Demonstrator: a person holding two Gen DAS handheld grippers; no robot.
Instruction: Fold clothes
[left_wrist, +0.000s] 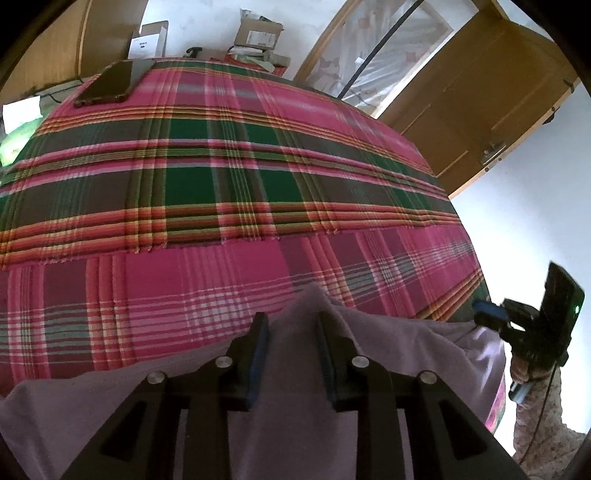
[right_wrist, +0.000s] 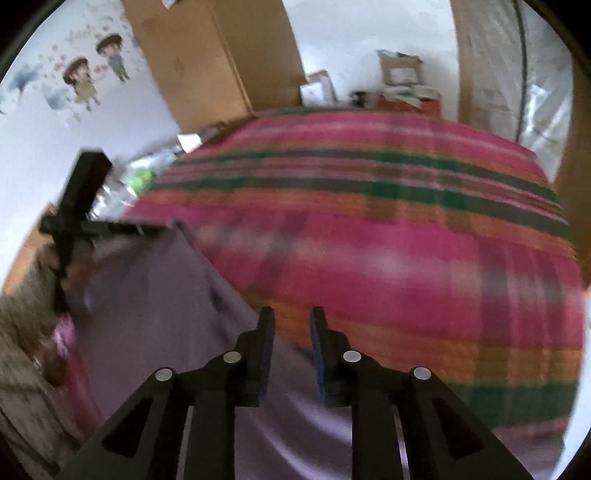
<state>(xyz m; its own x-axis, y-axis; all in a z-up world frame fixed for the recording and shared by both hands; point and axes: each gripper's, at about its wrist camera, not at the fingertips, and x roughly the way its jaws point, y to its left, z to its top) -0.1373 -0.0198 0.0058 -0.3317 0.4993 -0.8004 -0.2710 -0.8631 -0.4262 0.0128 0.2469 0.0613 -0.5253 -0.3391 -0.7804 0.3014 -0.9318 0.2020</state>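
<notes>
A lilac garment lies along the near edge of a bed covered with a pink, green and orange plaid bedspread. My left gripper points down at it. Its jaws stand apart, and a raised ridge of the cloth runs between them without being visibly pinched. My right gripper is open over the garment where it meets the bedspread, with nothing held; this view is blurred. The right gripper also shows at the bed's right edge. The left gripper sits at the cloth's far corner.
A dark phone lies on the bed's far left corner. Cardboard boxes stand against the far wall. A wooden door is at the right. A person's patterned sleeve holds the right gripper. Cartoon stickers mark the left wall.
</notes>
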